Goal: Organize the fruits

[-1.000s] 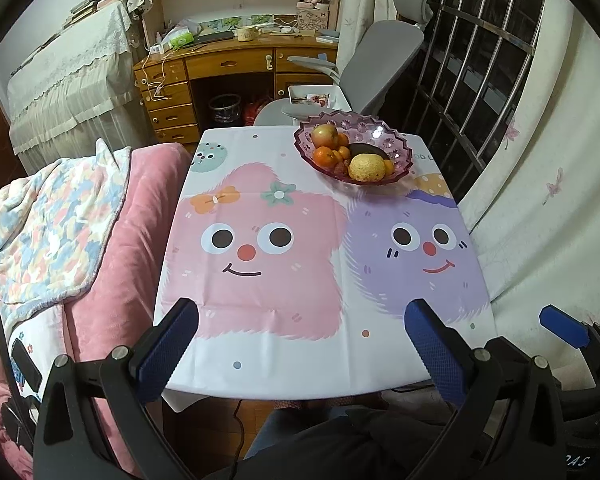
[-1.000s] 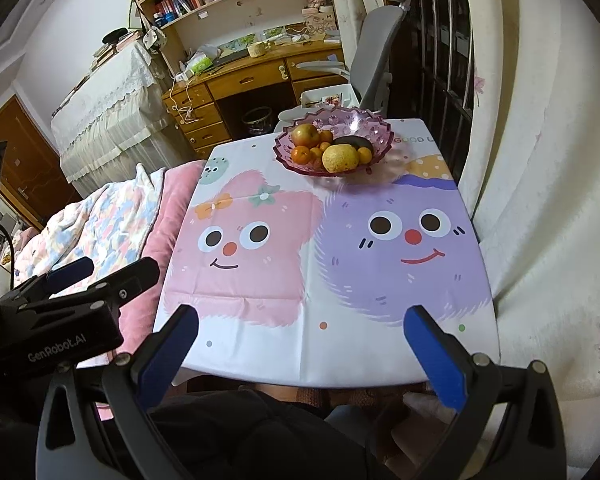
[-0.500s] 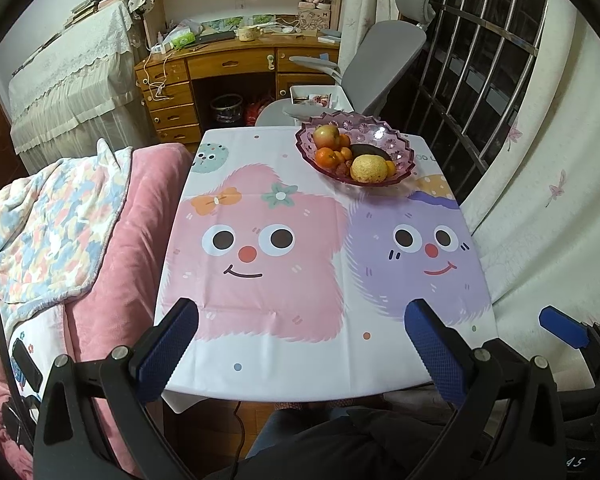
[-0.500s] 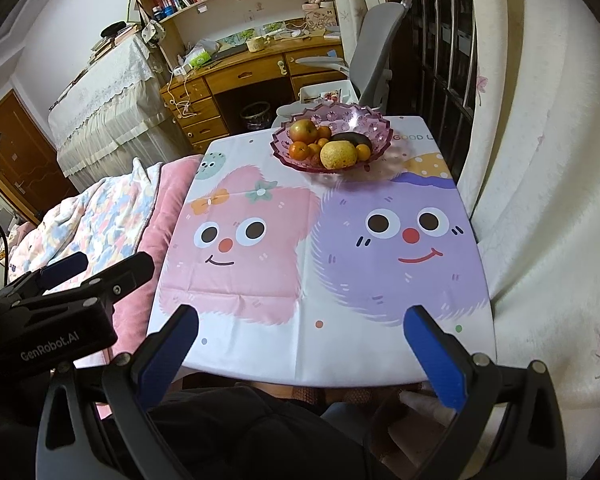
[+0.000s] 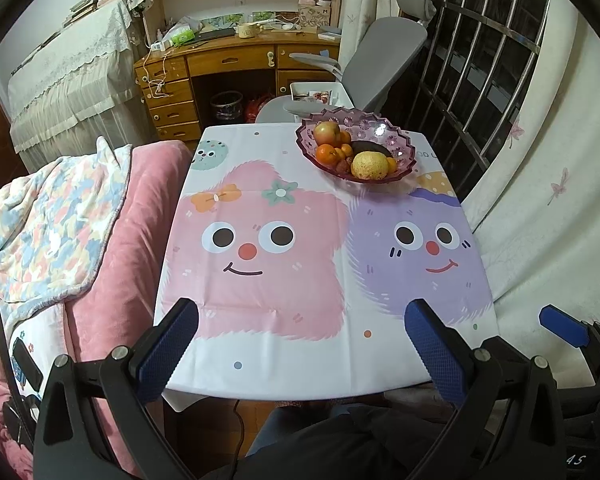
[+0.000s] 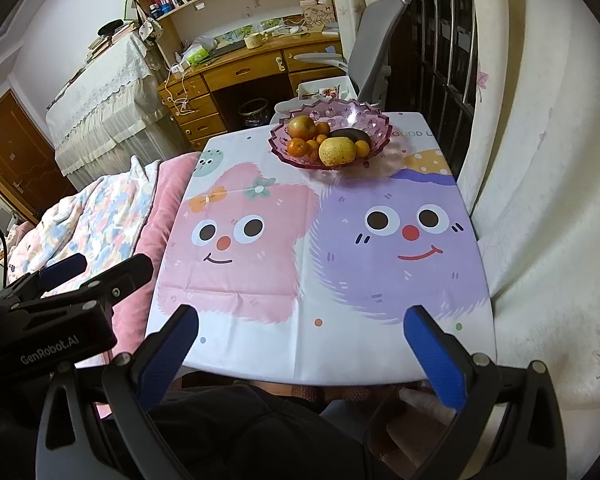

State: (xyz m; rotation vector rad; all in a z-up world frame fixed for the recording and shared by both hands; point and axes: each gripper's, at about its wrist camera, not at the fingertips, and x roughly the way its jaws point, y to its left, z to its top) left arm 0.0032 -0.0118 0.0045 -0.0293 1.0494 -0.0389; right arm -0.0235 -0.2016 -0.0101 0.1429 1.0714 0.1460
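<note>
A purple glass bowl [image 5: 402,148] [image 6: 374,128] stands at the far right of the table. It holds a red apple [image 5: 326,133] [image 6: 301,127], a yellow pear [image 5: 368,165] [image 6: 337,151], several small oranges [image 5: 327,154] [image 6: 297,147] and a dark avocado [image 5: 370,147] [image 6: 350,134]. My left gripper [image 5: 300,344] is open and empty above the table's near edge. My right gripper [image 6: 300,344] is open and empty, also at the near edge, to the right of the left one.
The table carries a cartoon cloth [image 5: 300,248] with a pink and a purple face. A pink bed with a floral blanket [image 5: 52,232] lies on the left. A grey chair [image 5: 376,52], a wooden desk [image 5: 236,60], and a curtain [image 5: 548,184] on the right surround it.
Both grippers have drifted slightly. The view of the table shifts a little. Nothing was grasped or released.
</note>
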